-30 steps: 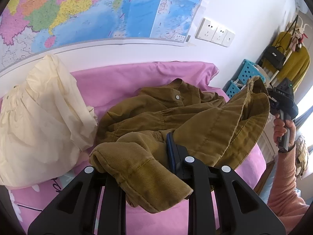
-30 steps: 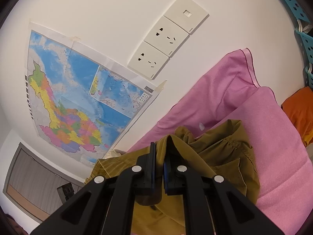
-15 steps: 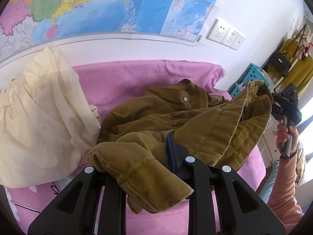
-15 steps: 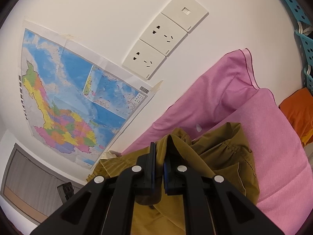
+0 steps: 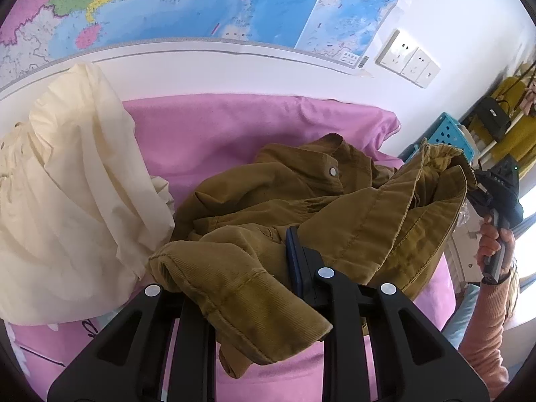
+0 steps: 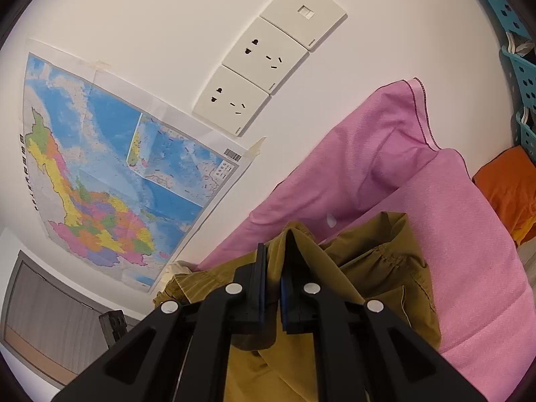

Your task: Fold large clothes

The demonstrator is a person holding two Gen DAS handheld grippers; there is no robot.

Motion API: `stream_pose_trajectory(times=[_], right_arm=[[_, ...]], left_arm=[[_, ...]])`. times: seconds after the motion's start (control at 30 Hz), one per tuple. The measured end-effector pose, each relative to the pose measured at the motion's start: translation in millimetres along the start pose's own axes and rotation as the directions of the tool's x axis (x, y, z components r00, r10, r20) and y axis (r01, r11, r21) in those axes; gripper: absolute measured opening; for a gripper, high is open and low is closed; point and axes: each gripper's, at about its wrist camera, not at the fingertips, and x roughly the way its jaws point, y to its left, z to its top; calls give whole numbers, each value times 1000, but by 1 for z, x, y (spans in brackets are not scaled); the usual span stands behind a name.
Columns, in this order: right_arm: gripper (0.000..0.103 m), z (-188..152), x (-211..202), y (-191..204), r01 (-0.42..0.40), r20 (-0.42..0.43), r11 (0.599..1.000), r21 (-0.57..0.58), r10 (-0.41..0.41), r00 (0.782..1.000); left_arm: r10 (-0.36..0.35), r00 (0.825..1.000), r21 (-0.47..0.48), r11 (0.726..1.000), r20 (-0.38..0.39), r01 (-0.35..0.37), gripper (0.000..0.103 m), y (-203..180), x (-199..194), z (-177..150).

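Observation:
A mustard-brown corduroy jacket (image 5: 268,194) lies crumpled on the pink bed (image 5: 234,127). My left gripper (image 5: 241,254) is shut on a thick fold at its cuffed sleeve; cloth drapes over and hides the left finger, while the blue-padded right finger (image 5: 294,251) shows. At the far right the other gripper (image 5: 495,194), held by a hand (image 5: 492,244), lifts the jacket's hem off the bed. In the right wrist view my right gripper (image 6: 273,258) is shut on that thin hem of the jacket (image 6: 375,268), which hangs below the pads.
A cream garment (image 5: 67,201) is heaped on the bed at the left, touching the jacket. A wall map (image 5: 201,3) and sockets (image 5: 407,58) are behind the bed. Blue baskets (image 5: 449,134) and an orange cloth (image 6: 506,184) lie past the bed's right end.
My left gripper has drifted a little lower and closer to the wall with the sleeve still in it. The right gripper keeps the hem raised in the same place.

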Motion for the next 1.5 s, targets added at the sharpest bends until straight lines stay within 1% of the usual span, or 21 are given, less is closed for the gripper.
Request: stream_pose_trajectory(times=[0.43, 0.67, 0.73, 0.8, 0.93, 1.07, 1.17, 1.2, 1.23, 1.3, 1.4, 1.5], right_arm=[[7, 5, 21, -15, 29, -14, 999, 38, -28, 1000], [8, 5, 28, -20, 43, -23, 998, 40, -42, 999], [11, 5, 30, -20, 53, -24, 998, 34, -52, 998], [12, 5, 32, -20, 65, -27, 998, 25, -65, 998], [14, 4, 36, -23, 78, -32, 997, 26, -77, 997], [18, 4, 38, -25, 82, -39, 996, 19, -81, 996], [27, 3, 39, -25, 75, -39, 997, 19, -75, 996], [34, 3, 39, -25, 75, -38, 997, 19, -74, 997], [47, 3, 39, -24, 73, -32, 997, 14, -73, 997], [62, 2, 36, -21, 85, -15, 996, -5, -85, 996], [62, 0, 34, -14, 81, -12, 996, -36, -81, 997], [62, -6, 30, -3, 90, -9, 991, -99, -91, 996]], left_arm=[[25, 999, -36, 999, -37, -26, 21, 8, 22, 10], [59, 997, -22, 998, -39, -60, 21, 6, 29, 11], [73, 997, -16, 997, -40, -74, 21, 5, 31, 11], [80, 996, -16, 997, -44, -81, 21, 4, 34, 11], [75, 996, -33, 996, -57, -77, 21, 9, 41, 13], [72, 995, -40, 996, -66, -75, 22, 12, 46, 15], [71, 995, -46, 996, -75, -75, 22, 13, 49, 16], [70, 994, -51, 996, -78, -74, 22, 14, 51, 17], [68, 994, -54, 996, -82, -72, 22, 15, 52, 17], [65, 994, -63, 996, -87, -71, 22, 17, 54, 17], [67, 994, -65, 995, -92, -73, 22, 18, 58, 18], [69, 993, -70, 995, -93, -76, 22, 17, 60, 18]])
